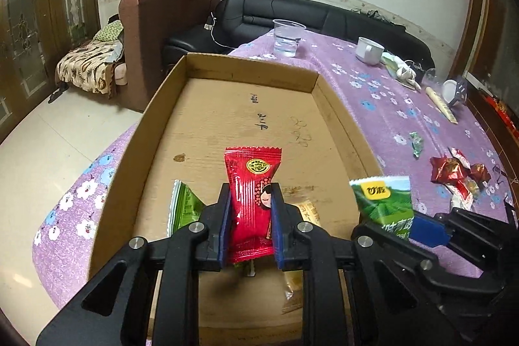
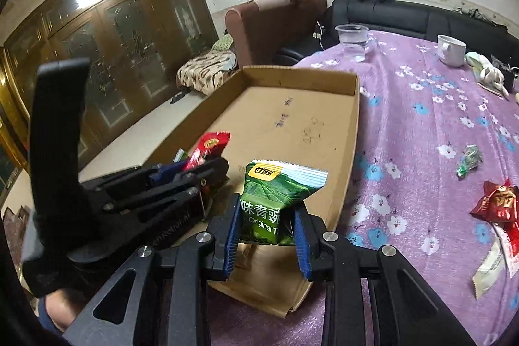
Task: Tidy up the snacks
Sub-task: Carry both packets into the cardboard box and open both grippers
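My left gripper (image 1: 251, 200) is shut on a red snack packet (image 1: 251, 196), held above the near part of a shallow cardboard box (image 1: 246, 115). Under it in the box lie a green packet (image 1: 185, 208) and a tan packet (image 1: 308, 211). My right gripper (image 2: 268, 218) is shut on a green pea-snack packet (image 2: 275, 200) over the box's (image 2: 292, 132) near right corner. It shows in the left wrist view as the green packet (image 1: 382, 200) at the box's right wall. The left gripper (image 2: 181, 174) with the red packet (image 2: 209, 148) appears left of it.
On the purple flowered tablecloth (image 1: 373, 93), loose candies lie to the right: a green one (image 2: 468, 159), red wrappers (image 2: 496, 200) and a pale packet (image 2: 488, 268). A plastic cup of water (image 2: 352, 42) and a white mug (image 2: 451, 51) stand behind the box. Sofas stand beyond.
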Tool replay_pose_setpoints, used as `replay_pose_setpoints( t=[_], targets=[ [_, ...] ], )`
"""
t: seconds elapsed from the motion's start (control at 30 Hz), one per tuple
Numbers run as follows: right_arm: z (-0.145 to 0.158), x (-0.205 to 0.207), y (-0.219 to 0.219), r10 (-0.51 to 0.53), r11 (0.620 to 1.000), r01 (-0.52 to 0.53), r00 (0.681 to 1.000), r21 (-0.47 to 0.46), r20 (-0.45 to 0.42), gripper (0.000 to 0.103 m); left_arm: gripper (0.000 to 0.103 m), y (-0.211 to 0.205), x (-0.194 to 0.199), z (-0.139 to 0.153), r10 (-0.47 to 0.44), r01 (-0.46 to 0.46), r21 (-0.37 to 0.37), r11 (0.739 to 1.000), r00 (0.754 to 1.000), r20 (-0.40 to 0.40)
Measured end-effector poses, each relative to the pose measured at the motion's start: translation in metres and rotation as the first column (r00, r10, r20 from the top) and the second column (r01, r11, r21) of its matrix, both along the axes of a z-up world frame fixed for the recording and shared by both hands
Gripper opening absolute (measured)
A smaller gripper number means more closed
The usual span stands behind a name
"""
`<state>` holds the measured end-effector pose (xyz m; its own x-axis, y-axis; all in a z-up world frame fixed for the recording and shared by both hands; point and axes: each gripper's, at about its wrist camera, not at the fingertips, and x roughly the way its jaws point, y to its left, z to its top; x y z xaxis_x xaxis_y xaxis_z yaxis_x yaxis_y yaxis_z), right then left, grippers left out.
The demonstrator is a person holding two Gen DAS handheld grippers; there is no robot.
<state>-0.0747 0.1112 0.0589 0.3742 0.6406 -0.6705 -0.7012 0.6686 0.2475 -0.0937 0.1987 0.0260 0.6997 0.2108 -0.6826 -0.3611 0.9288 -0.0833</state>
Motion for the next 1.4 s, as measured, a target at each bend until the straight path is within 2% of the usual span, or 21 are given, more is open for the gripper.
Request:
replay_pose_setpoints(
  t=[0.1, 0.33, 0.87, 1.1, 1.23, 1.33, 1.4],
  targets=[
    [-0.007, 0.003, 0.000, 0.006, 1.000, -0.006, 1.000, -0.005, -0.014, 0.029, 0.020, -0.002, 0.000, -0.003, 0.003, -0.003, 0.027, 1.000, 1.000, 0.002],
    [-0.014, 0.008, 0.000, 0.022, 1.000, -0.023, 0.999, -0.011, -0.038, 0.030, 0.020, 0.006, -0.001, -0.004, -0.031, 0.032, -0.033, 0.999, 0.999, 0.010],
    [-0.014, 0.002, -0.001, 0.016, 1.000, -0.016, 1.000, -0.016, -0.027, 0.031, 0.021, 0.004, 0.000, -0.004, -0.043, 0.044, -0.038, 0.998, 0.999, 0.012],
    [-0.008, -0.005, -0.005, -0.001, 1.000, 0.001, 1.000, -0.017, 0.011, 0.040, 0.023, 0.005, -0.001, -0.003, -0.047, 0.047, -0.043, 0.998, 0.999, 0.017],
    [-0.005, -0.008, -0.007, -0.003, 1.000, 0.003, 1.000, -0.007, 0.021, 0.041, 0.024, 0.005, -0.001, -0.003, -0.050, 0.051, -0.047, 0.998, 0.999, 0.020],
    [-0.001, -0.010, -0.009, -0.006, 1.000, 0.006, 0.999, 0.003, 0.037, 0.041, 0.032, 0.005, -0.003, -0.002, -0.052, 0.053, -0.050, 0.997, 0.998, 0.026],
    [0.001, -0.010, -0.010, -0.009, 1.000, 0.009, 0.999, 0.009, 0.043, 0.042, 0.043, 0.006, -0.004, -0.001, -0.048, 0.050, -0.051, 0.997, 0.998, 0.031]
  ],
)
